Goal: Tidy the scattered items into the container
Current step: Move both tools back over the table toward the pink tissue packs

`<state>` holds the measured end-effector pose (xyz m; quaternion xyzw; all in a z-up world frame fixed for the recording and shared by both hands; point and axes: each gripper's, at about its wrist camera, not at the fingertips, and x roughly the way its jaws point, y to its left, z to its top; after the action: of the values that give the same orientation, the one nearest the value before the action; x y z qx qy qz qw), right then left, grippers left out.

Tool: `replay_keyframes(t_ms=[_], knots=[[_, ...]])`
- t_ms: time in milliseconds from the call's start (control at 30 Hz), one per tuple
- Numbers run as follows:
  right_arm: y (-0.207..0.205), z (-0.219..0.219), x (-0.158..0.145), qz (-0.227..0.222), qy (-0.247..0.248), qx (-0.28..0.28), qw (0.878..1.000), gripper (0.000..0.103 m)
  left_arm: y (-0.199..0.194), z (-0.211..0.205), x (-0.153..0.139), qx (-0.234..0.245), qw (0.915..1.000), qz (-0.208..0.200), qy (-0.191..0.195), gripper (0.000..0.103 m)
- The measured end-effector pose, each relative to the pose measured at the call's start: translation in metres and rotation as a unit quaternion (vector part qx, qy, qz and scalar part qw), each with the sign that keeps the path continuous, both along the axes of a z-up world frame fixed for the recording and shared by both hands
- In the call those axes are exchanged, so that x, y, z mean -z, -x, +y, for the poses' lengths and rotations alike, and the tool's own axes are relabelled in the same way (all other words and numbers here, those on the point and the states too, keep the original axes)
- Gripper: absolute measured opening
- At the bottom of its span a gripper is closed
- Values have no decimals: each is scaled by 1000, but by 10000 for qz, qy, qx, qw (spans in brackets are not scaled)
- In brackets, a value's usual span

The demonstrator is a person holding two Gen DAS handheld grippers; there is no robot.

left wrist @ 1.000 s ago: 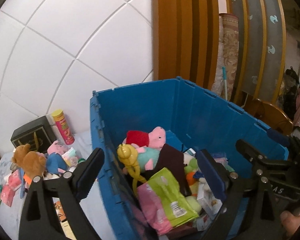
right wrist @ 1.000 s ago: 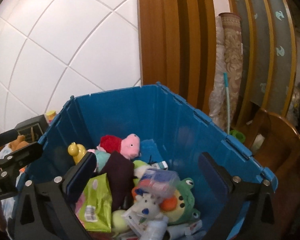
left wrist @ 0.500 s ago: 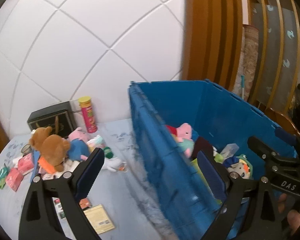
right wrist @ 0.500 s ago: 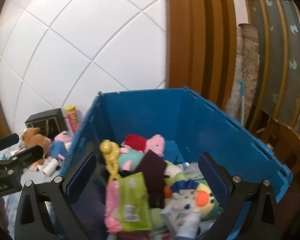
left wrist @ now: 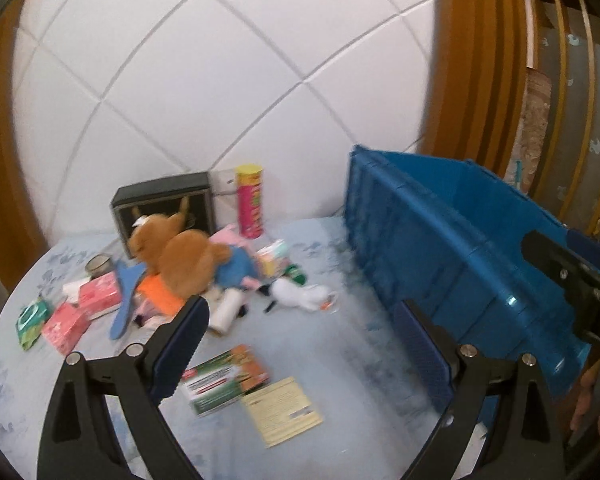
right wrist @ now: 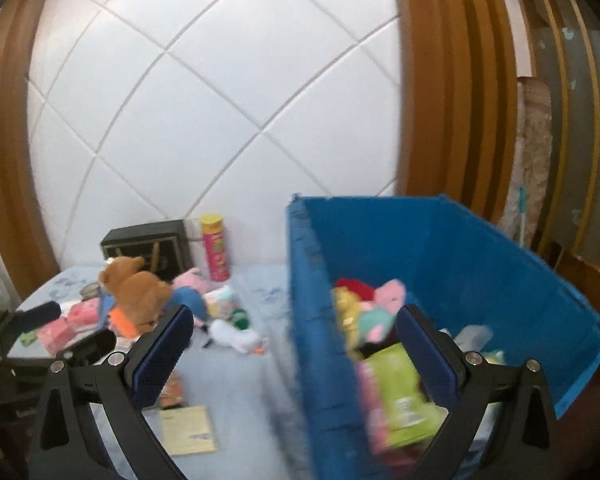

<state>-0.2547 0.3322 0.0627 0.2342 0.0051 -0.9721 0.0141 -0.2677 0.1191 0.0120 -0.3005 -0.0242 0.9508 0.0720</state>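
partly filled blue container (right wrist: pixel 480 248) at the table's (left wrist: pixel 340 344) right, soft toys and packets already inside. still scattered beside it: brown plush (left wrist: pixel 176 256), pink boxes (left wrist: pixel 84 308), crisp tube (left wrist: pixel 250 206), flat packets (left wrist: pixel 224 376). left claw (left wrist: pixel 300 348) and right claw (right wrist: pixel 292 360) both spread wide, gripping nothing.

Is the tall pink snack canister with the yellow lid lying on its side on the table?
No, the tall pink snack canister with the yellow lid stands upright by the white wall, beside the black box.
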Motion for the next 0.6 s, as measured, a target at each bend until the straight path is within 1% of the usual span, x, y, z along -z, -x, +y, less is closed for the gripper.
replay_keyframes(t_ms=[167,367,500,600], knots=[[8,-64,23,-280,41,-188,9994,103,-1,-74,31,-344,9988,-361,-8,95],[28,-127,66,-827,78,-631,9945,103,-6,-143,69,-907,9925,-821,65,95],[43,-156,88,-1070,55,-961,9896,103,-11,-186,91,-1466,9833,-1078,49,95],[54,-165,103,-1243,98,-1140,9856,103,-17,-211,104,-1840,9750,-1242,116,95]])
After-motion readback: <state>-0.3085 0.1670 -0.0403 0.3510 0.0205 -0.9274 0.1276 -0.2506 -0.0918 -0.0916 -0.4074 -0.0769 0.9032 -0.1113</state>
